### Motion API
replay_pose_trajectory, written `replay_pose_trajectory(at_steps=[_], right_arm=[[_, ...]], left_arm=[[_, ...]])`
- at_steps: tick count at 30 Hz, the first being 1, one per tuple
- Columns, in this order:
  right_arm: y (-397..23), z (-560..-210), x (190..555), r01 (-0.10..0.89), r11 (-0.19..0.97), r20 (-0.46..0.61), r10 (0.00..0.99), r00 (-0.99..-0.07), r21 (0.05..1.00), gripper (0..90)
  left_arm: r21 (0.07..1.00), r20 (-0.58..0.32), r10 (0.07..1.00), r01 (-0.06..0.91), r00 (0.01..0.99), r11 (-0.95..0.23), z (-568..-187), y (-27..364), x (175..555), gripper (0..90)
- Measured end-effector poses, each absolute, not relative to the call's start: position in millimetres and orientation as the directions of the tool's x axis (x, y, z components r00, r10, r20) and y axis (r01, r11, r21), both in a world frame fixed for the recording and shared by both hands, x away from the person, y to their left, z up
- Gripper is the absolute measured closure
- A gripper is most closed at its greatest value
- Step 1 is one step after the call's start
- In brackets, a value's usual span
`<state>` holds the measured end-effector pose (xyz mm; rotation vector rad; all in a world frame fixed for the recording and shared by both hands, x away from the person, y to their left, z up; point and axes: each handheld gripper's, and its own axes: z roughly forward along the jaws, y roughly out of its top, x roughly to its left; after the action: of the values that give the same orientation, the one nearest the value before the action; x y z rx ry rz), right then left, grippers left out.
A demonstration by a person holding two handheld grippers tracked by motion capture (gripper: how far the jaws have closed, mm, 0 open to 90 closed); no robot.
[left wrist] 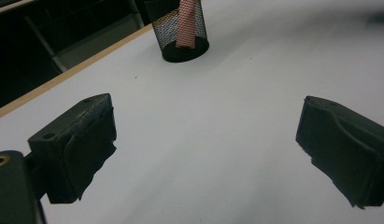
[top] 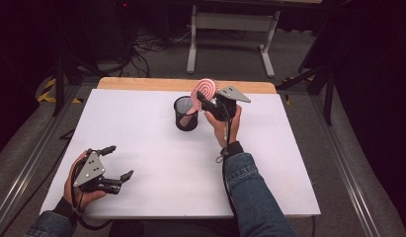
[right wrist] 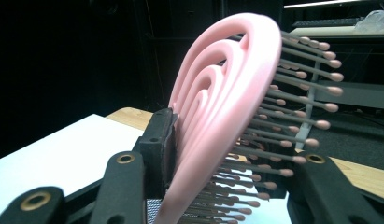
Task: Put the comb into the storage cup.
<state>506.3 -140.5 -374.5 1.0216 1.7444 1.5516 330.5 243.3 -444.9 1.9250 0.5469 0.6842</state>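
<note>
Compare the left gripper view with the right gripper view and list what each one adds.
Left gripper view alone: the left gripper, jaws wide apart over the white table, and the whole black mesh cup. Right gripper view alone: the right gripper around the pink hairbrush head, bristles showing. Shared: hairbrush, table.

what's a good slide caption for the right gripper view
Right gripper with its jaws around the head of a pink hairbrush, bristles facing one jaw, above the white table.

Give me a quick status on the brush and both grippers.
Right gripper around pink hairbrush, handle down in the mesh cup. Left gripper open, idle near table edge. Nothing in the way.
</note>
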Motion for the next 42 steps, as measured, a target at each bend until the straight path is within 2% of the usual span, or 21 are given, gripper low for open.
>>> replay_pose_trajectory(at_steps=[20, 35, 42], right_arm=[[-142, -377, 507, 0.177, 0.033, 0.066, 0.849, -0.524, 0.984, 32.6], [-134, -374, 506, 0.160, 0.090, -0.003, 0.881, -0.472, 0.983, 8.7], [-132, -374, 505, 0.158, 0.102, -0.017, 0.886, -0.463, 0.982, 5.6]], left_arm=[[0.904, 0.226, 0.633, 0.082, 0.741, -0.419, -446, 243, 331, 6.1], [0.903, 0.227, 0.633, 0.083, 0.740, -0.421, -446, 242, 330, 6.2], [0.901, 0.229, 0.635, 0.086, 0.738, -0.424, -446, 242, 330, 6.2]])
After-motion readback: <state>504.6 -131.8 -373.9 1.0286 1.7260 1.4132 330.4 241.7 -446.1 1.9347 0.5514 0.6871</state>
